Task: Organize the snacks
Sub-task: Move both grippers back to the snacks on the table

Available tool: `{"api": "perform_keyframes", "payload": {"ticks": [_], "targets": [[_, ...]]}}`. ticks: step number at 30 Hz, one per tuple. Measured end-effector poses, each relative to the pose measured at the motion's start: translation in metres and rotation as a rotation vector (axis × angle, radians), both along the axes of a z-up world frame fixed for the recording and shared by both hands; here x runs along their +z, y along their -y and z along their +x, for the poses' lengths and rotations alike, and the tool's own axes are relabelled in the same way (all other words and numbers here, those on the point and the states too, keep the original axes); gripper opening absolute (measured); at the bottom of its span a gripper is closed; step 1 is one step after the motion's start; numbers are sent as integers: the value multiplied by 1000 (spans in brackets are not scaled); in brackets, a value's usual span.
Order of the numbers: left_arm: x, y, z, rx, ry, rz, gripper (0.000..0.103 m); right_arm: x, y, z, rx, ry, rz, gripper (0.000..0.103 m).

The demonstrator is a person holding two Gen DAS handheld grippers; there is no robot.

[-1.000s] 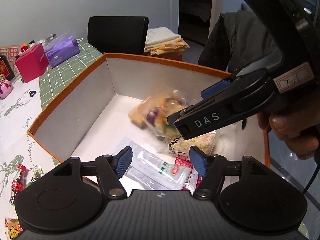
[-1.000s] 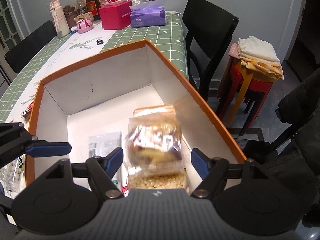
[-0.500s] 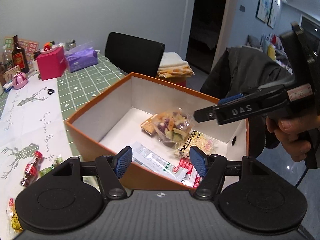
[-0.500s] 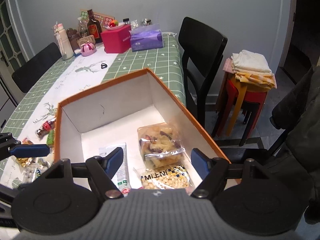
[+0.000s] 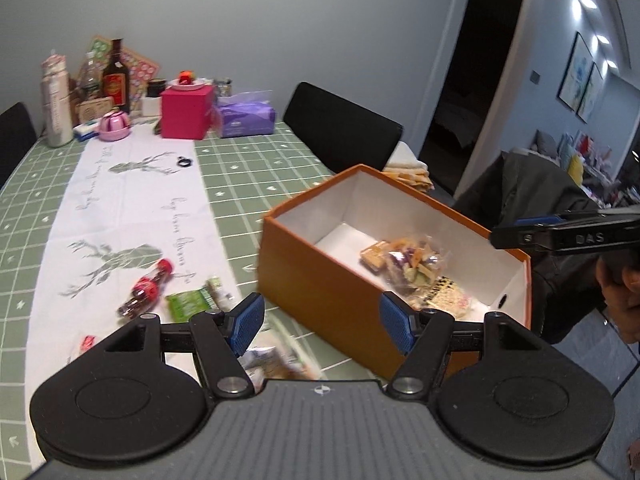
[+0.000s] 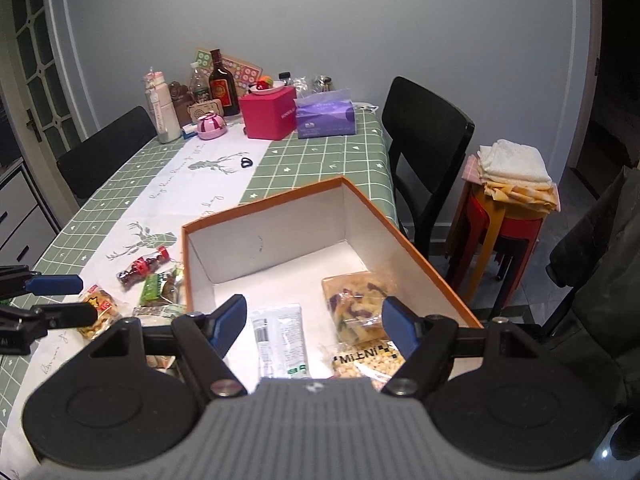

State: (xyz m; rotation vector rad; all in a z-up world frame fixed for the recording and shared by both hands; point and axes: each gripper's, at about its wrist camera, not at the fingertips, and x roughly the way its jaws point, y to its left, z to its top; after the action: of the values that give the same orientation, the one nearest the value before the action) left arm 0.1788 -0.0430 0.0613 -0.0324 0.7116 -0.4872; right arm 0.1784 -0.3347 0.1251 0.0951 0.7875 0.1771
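Snacks (image 6: 138, 294) not yet sorted lay loose on the tablecloth just left of the orange box (image 6: 412, 248), so we judged a pickup there came next. Inside the box sat a clear bag of mixed chips (image 6: 358, 306), a white sachet (image 6: 280, 338) and a nut pack (image 6: 370, 360), gathered at its near end. Our left gripper (image 5: 322, 322) hung spread and empty left of the box above the loose packets, while our right gripper (image 6: 314, 322) hovered spread and empty over the box.
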Motion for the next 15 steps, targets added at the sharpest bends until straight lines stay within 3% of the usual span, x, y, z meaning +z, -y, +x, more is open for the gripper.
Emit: {"api": "perform_keyframes", "payload": {"ticks": [15], "targets": [[-37,-116,-42,226,-71,-45,79,1,-59,-63,79,75,76,73]]}}
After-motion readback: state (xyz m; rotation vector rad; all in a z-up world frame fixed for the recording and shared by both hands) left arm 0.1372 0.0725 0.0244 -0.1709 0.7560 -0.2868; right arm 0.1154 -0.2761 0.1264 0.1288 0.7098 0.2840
